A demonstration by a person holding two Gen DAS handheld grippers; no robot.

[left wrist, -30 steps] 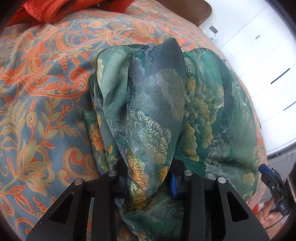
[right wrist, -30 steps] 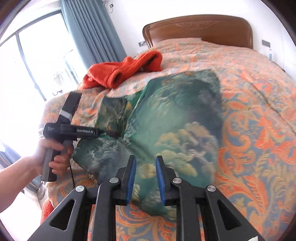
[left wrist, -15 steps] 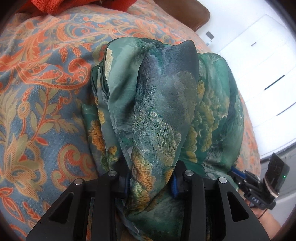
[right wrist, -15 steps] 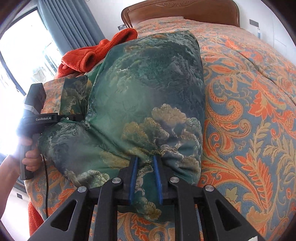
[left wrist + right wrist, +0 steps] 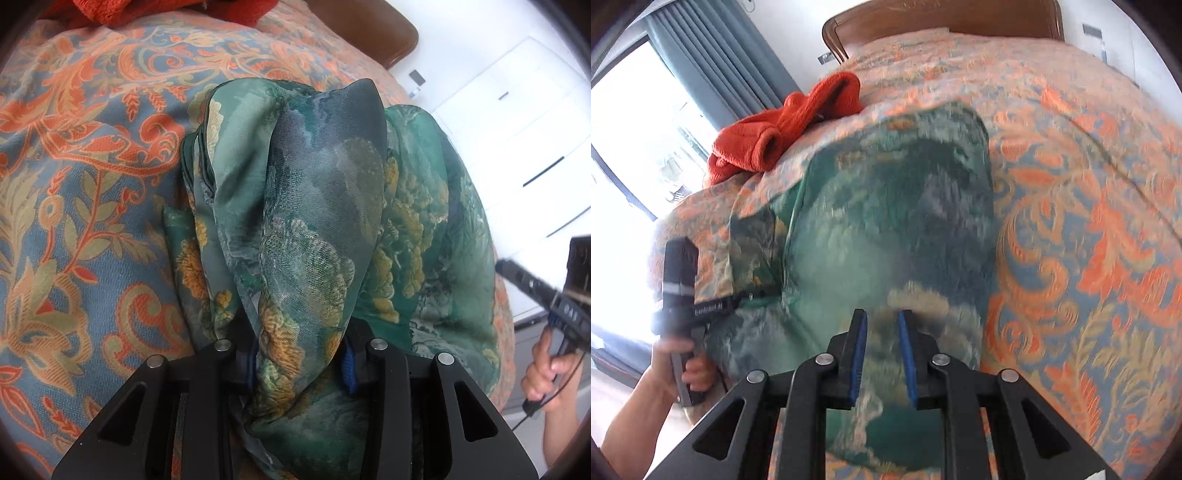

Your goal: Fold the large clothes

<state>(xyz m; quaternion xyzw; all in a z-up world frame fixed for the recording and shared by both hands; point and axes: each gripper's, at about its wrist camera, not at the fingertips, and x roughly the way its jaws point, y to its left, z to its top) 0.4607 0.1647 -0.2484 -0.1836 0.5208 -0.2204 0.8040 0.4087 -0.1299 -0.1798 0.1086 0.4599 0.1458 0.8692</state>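
The left gripper (image 5: pixel 301 356) clamps a bunched fold of the green patterned garment (image 5: pixel 325 206) on the bedspread (image 5: pixel 85 177), while the right gripper (image 5: pixel 881 354) hovers above it, jaws parted.

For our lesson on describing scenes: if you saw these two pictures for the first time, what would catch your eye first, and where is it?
First, the green patterned garment, spread across the orange and blue floral bedspread in the middle of the right wrist view. In the left wrist view a thick bunch of it is pinched in the left claw, while the right claw hangs open above it. A red fleece lies crumpled near the headboard side.
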